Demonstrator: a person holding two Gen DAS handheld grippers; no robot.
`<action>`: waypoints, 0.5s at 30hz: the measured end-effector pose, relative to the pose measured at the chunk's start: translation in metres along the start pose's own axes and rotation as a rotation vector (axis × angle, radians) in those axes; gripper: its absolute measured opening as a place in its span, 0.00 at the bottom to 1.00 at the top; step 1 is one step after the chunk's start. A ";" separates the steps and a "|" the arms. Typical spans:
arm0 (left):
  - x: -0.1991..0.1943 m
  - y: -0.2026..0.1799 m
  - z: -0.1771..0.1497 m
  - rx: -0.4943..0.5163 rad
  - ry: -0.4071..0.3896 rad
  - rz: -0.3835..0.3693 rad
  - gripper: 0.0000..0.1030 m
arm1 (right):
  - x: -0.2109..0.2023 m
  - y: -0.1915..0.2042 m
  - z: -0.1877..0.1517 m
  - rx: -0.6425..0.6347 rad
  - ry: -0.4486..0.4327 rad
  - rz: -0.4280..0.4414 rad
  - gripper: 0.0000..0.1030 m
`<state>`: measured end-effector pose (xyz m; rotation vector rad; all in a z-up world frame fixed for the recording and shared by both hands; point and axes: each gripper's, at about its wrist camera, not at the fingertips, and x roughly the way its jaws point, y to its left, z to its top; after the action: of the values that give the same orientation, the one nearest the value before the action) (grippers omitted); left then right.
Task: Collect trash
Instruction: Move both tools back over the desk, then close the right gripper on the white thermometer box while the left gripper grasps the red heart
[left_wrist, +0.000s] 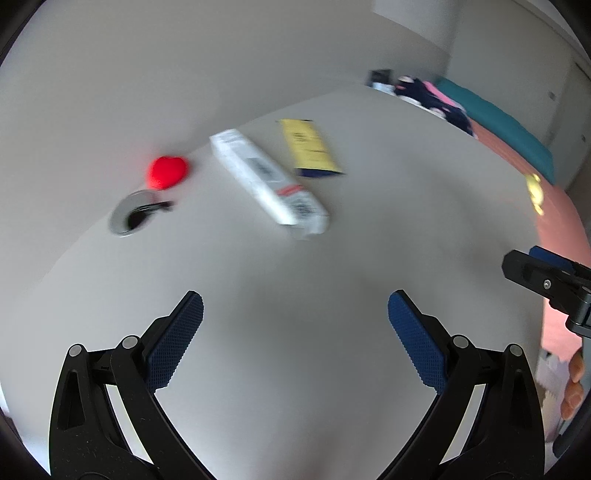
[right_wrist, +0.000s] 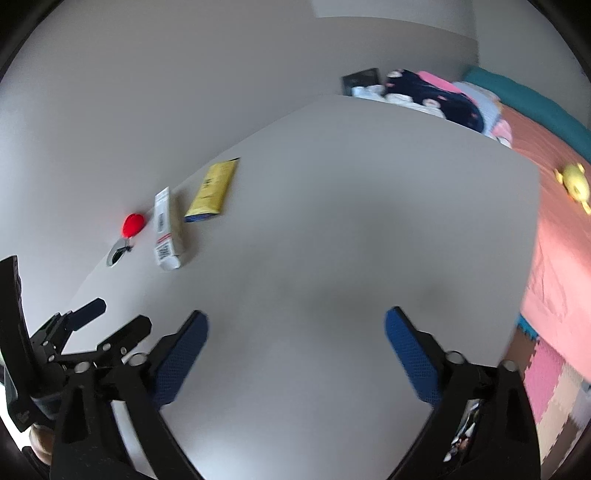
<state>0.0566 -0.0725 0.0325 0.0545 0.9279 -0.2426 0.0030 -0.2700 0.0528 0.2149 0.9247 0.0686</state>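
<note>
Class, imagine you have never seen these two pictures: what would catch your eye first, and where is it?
Probably the bright red heart-shaped object at the far edge of the pale table, beside a round metal grommet. Next come the long white box and the yellow packet lying side by side nearby. Closest, both open grippers, left and right, frame bare tabletop.

No legible text; print on white box (left_wrist: 267, 177), yellow packet (left_wrist: 309, 147) blurred

Left gripper (left_wrist: 295, 310), right gripper (right_wrist: 296, 329): fingers spread, empty.
</note>
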 end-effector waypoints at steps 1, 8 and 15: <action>0.001 0.008 0.001 -0.013 0.001 0.007 0.94 | 0.004 0.008 0.003 -0.007 0.006 0.010 0.89; 0.003 0.066 0.009 -0.131 -0.002 0.065 0.94 | 0.029 0.053 0.023 -0.059 0.038 0.083 0.70; 0.010 0.097 0.010 -0.165 0.013 0.111 0.94 | 0.051 0.105 0.048 -0.165 0.039 0.140 0.58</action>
<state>0.0931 0.0188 0.0248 -0.0441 0.9518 -0.0624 0.0751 -0.1673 0.0634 0.1253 0.9370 0.2777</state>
